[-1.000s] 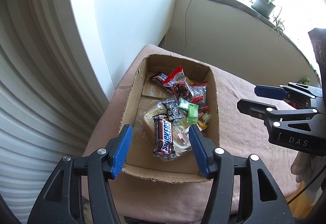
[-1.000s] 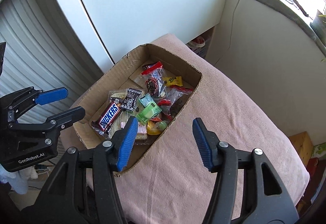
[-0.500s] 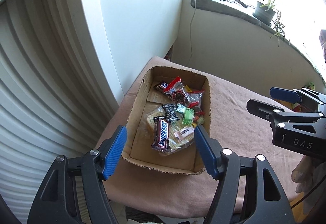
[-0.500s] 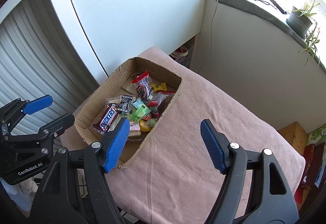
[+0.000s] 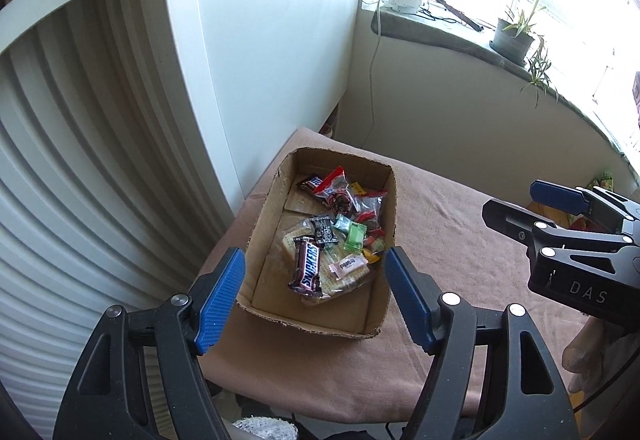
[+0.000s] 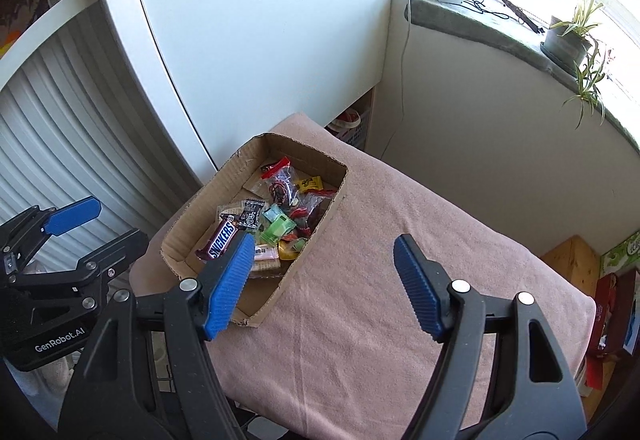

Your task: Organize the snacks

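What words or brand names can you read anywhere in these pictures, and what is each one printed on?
"SNICKERS": on the brown bar in the cardboard box.
"DAS": on the body of the right tongs, seen from the left wrist.
"GenRobot.AI": on the body of the left tongs, seen from the right wrist.
The print on the other wrappers, such as the pink packet and the black packet, is too small to read.

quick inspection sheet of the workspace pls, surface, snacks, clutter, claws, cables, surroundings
Surface: pink cloth covering the table.
Job's things: cardboard box holding mixed wrapped snacks, including a Snickers bar and a green packet.
Clutter: nothing seen on the cloth outside the box.
Claws: left claw and right claw both open, empty, above the table.
Cables: white cable hanging from the windowsill.
Surroundings: white cabinet, potted plant on the sill.
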Available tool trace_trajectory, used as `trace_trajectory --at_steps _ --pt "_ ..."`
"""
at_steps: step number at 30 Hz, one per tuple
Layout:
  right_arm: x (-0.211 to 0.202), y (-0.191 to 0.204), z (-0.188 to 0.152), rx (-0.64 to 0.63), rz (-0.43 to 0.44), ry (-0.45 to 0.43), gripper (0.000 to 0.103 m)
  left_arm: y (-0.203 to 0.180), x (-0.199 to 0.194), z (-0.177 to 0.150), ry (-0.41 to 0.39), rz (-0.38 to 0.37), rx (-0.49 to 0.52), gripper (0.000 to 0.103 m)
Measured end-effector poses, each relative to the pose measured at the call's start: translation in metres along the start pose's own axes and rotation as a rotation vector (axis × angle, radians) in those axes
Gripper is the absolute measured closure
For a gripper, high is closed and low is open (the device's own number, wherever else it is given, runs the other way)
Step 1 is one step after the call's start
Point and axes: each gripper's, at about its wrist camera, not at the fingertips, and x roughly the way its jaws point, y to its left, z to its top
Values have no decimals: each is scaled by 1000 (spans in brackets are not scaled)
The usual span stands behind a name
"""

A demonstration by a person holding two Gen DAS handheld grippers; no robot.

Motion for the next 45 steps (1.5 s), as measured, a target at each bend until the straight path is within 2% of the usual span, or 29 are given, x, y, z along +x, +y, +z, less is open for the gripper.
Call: trace_trajectory --at_steps 45 --pt "10 -3 -8 39 -7 30 28 -13 5 1 30 -7 24 31"
